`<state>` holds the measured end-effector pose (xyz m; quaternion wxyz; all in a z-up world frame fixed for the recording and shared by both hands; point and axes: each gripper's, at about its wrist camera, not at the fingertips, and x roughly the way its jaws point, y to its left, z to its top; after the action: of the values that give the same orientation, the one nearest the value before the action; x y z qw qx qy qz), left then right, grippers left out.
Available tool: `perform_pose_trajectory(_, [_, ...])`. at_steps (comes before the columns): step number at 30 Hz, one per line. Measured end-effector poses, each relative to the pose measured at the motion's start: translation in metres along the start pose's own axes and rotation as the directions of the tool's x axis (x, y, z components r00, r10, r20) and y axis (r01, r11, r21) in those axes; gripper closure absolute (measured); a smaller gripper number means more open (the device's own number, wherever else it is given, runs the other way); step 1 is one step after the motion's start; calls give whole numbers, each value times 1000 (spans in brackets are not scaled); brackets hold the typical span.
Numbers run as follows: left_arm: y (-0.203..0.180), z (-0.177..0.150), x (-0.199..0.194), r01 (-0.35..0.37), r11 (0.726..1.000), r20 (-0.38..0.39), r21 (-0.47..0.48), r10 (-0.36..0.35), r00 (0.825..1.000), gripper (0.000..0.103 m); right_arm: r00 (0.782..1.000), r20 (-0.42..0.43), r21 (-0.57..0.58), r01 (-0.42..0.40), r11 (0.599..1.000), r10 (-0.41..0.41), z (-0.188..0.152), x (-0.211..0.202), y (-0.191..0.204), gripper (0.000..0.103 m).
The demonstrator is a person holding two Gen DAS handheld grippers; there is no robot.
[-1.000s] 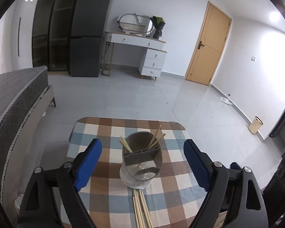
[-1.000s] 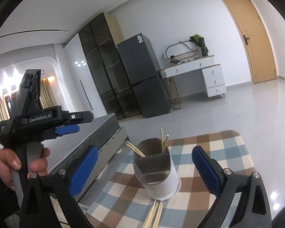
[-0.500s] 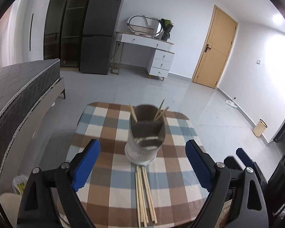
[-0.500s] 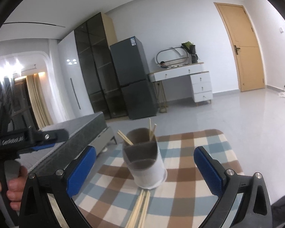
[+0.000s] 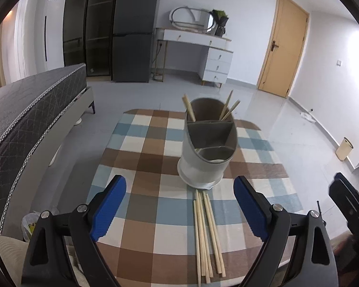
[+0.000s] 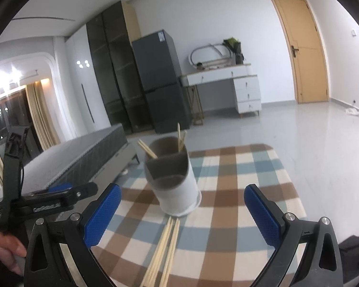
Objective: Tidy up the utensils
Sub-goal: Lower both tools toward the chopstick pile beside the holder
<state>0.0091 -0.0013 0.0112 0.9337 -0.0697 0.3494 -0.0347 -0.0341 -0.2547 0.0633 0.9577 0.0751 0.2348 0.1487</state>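
Observation:
A white and grey utensil holder (image 5: 207,150) with divided compartments stands on the checked tablecloth (image 5: 150,157). Three chopsticks (image 5: 228,106) stick out of its far compartment. Several loose chopsticks (image 5: 207,232) lie on the cloth just in front of the holder. My left gripper (image 5: 179,209) is open and empty, held above the near part of the table, behind the loose chopsticks. My right gripper (image 6: 183,214) is open and empty too, facing the holder (image 6: 173,179) with the loose chopsticks (image 6: 164,251) below it.
A grey bed (image 5: 28,110) runs along the table's left side. A fridge (image 5: 135,31), a white dresser (image 5: 203,52) and a wooden door (image 5: 282,45) stand at the far wall. A small bin (image 5: 344,148) is on the floor at right.
Both grippers have pulled back and away from the holder, so it looks farther off. More of the loose chopsticks on the cloth now show. Both stay open.

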Motion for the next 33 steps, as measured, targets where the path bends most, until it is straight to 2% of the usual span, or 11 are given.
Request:
perform_pose_trajectory(4, [6, -7, 21, -18, 1000, -44, -8, 18, 999, 15, 997, -69, -16, 32, 999, -33, -5, 13, 1, 0])
perform_pose_trajectory(7, [9, -18, 34, -41, 999, -77, 3, 41, 996, 15, 994, -110, 7, 16, 1000, -15, -8, 22, 1, 0])
perform_pose_trajectory(11, [18, -18, 43, -35, 998, -115, -49, 29, 993, 15, 981, -188, -15, 46, 999, -48, -16, 42, 6, 0])
perform_pose_trajectory(16, [29, -15, 53, -66, 995, -147, -81, 53, 988, 15, 950, -303, -47, 65, 997, -76, -29, 75, 12, 1])
perform_pose_trajectory(18, [34, -12, 58, -106, 990, -157, -89, 92, 983, 15, 940, -332, -62, 67, 996, -84, -33, 87, 13, 2])
perform_pose_trajectory(20, [38, -11, 66, -170, 983, -183, -76, 154, 971, 15, 926, -365, -73, 77, 994, -98, -36, 99, 12, 9])
perform_pose_trajectory(24, [46, -11, 75, -180, 977, -218, -115, 152, 964, 15, 899, -417, -88, 107, 990, -134, -43, 124, 8, 18])
perform_pose_trajectory(26, [48, -10, 79, -195, 974, -228, -115, 165, 960, 15, 885, -446, -101, 100, 990, -135, -46, 138, 8, 29])
perform_pose_trajectory(28, [51, -9, 84, -194, 972, -243, -135, 157, 957, 15, 866, -481, -125, 82, 989, -133, -52, 153, 11, 30])
perform_pose_trajectory(30, [55, -9, 89, -202, 967, -266, -154, 156, 951, 15, 845, -515, -150, 74, 986, -142, -58, 168, 13, 36])
perform_pose_trajectory(33, [61, -8, 95, -208, 959, -296, -190, 146, 944, 15, 811, -572, -135, 52, 990, -120, -68, 188, 12, 40])
